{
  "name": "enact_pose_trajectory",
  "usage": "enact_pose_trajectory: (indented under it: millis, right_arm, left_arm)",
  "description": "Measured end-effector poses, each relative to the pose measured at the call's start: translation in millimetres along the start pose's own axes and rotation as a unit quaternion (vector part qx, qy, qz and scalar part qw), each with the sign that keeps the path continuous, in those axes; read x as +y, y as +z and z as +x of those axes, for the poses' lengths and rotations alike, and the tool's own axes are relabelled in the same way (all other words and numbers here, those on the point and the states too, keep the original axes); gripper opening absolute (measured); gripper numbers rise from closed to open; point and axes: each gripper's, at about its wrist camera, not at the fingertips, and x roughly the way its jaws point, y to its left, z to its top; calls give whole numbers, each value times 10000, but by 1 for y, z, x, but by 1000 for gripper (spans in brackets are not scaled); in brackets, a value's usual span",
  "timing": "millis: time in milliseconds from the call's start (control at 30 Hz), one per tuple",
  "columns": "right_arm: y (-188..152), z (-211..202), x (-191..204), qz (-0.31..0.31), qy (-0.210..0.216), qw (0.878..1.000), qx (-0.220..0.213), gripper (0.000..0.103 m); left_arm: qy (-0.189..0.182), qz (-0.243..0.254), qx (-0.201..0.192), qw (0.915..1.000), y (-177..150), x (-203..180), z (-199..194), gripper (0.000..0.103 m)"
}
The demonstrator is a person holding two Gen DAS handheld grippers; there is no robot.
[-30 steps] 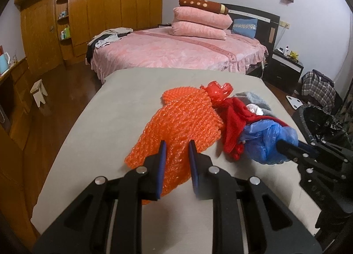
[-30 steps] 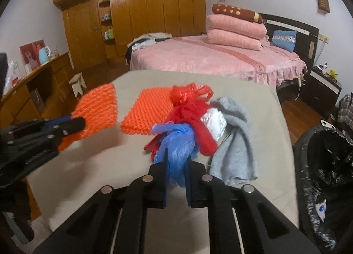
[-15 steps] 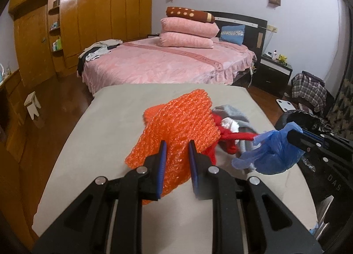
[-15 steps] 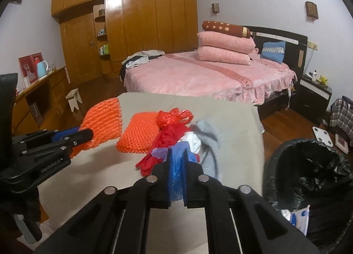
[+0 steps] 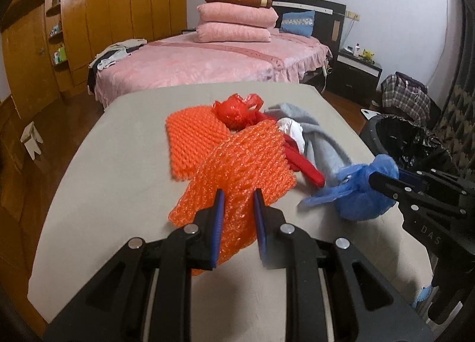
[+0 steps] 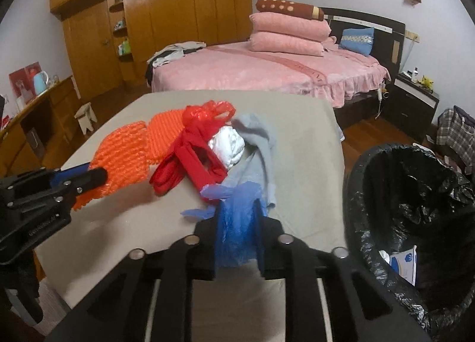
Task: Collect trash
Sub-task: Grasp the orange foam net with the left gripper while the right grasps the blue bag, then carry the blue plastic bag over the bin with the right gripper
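My left gripper [image 5: 237, 196] is shut on an orange bubble-wrap sheet [image 5: 246, 163] and holds it lifted over the grey table [image 5: 118, 163]. A second orange sheet [image 5: 193, 140] lies flat behind it. In the right wrist view my right gripper [image 6: 240, 205] has a crumpled blue plastic bag [image 6: 237, 232] between its jaws. The jaws are opening, and the bag still fills the gap and touches both pads. It hangs near the table's right edge, beside the black-lined trash bin [image 6: 356, 169]. A red plastic bag [image 6: 207, 113], red cloth [image 6: 193, 163], white wad [image 6: 228, 146] and grey cloth [image 6: 261, 140] lie heaped mid-table.
The bin stands on the floor just right of the table and holds a blue-and-white packet [image 6: 403, 261]. A pink bed [image 5: 207, 65] lies beyond the table. A small stool [image 5: 31, 140] and wooden cabinets are to the left, and a checked bag [image 5: 406, 98] to the right.
Both grippers moved right towards the bin, carrying the orange sheet and the blue bag. The right jaws have spread wider around the blue bag. The left grip is unchanged.
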Motion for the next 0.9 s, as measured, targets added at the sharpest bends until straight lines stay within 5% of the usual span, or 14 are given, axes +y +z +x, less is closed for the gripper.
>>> enact_pose_trajectory:
  millis: [67, 200, 467, 900]
  right_arm:
    - [-3, 3, 0, -45, -69, 10000, 53, 37]
    - [-8, 12, -3, -30, -202, 9995, 256, 38]
    - [-4, 5, -12, -5, -215, 9996, 191, 14]
    - [35, -47, -38, 246, -414, 9969, -623, 11]
  left_arm:
    - [-7, 3, -5, 10000, 0, 0, 0, 19]
    - [-9, 15, -39, 10000, 4, 0, -1, 19]
    - [-38, 42, -106, 9999, 9, -4, -5, 19]
    - [-307, 253, -438, 9982, 44, -39, -16, 19]
